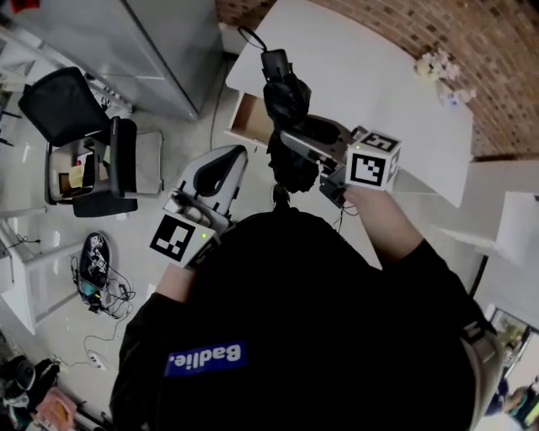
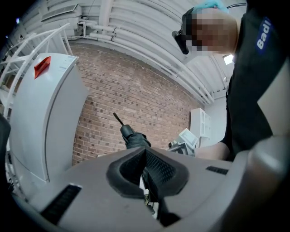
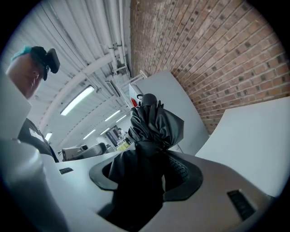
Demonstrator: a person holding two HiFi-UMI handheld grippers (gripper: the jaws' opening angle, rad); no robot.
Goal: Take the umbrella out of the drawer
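My right gripper [image 1: 296,141] is shut on a black folded umbrella [image 1: 285,99] and holds it up in the air in front of the person, above the open drawer [image 1: 247,119] under the white table [image 1: 362,76]. In the right gripper view the umbrella [image 3: 152,127] fills the gap between the jaws of that gripper [image 3: 149,164], its crumpled fabric bulging beyond them. My left gripper [image 1: 234,154] hangs to the left of the umbrella, apart from it. In the left gripper view that gripper [image 2: 145,166] has its jaws together with nothing in them, and the umbrella [image 2: 132,137] shows beyond.
A black office chair [image 1: 84,143] stands on the floor at the left, with cables and gear [image 1: 97,269] below it. A grey cabinet [image 1: 160,42] stands behind. Small flowers [image 1: 438,67] lie on the table near the brick wall [image 1: 421,25].
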